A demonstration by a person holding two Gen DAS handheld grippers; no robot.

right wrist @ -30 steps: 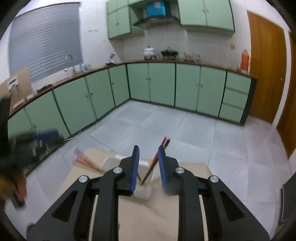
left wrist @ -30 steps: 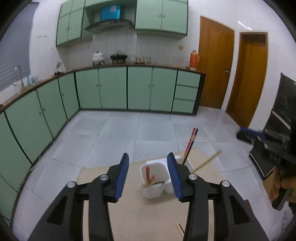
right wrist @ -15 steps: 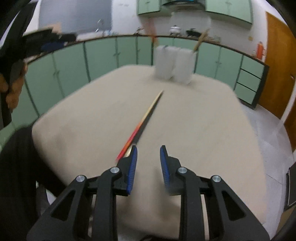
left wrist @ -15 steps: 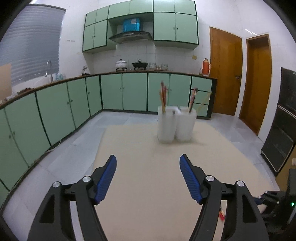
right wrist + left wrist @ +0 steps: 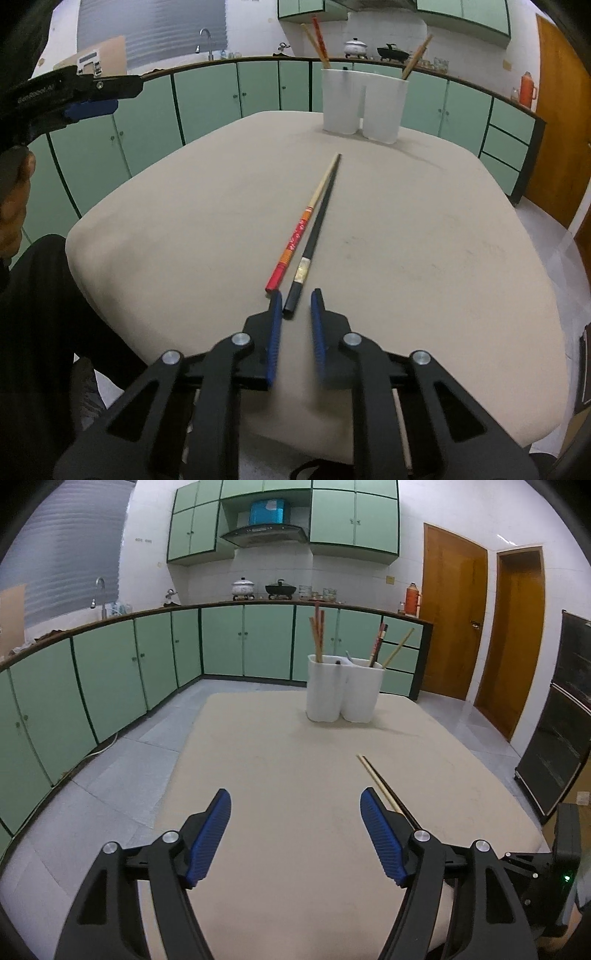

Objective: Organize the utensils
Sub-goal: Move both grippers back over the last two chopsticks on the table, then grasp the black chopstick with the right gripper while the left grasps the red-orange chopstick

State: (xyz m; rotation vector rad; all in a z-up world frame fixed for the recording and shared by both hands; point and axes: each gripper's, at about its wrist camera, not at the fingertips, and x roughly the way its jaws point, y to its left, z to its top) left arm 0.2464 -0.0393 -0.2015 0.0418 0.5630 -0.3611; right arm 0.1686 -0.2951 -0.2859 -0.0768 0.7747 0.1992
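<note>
A white two-compartment utensil holder (image 5: 343,688) stands at the far side of the beige table (image 5: 295,849), with chopsticks sticking up from both compartments; it also shows in the right wrist view (image 5: 364,105). Two chopsticks lie side by side on the table: one red and orange with a pale tip (image 5: 306,225), one black (image 5: 314,236). My right gripper (image 5: 295,299) is narrowly open and empty, low over the table, its tips on either side of the black chopstick's near end. My left gripper (image 5: 295,805) is wide open and empty above the table. The chopstick tips (image 5: 373,771) show beside its right finger.
Green kitchen cabinets (image 5: 240,646) run along the far wall and left side. Two wooden doors (image 5: 454,609) are at the right, with a dark appliance (image 5: 557,731) beside them. The table edge (image 5: 96,236) falls away at the left, near the person's dark clothing.
Both grippers have dropped from above the holder to low over the table's near side. The right gripper has closed in on the near ends of the lying chopsticks. The left jaws opened wide.
</note>
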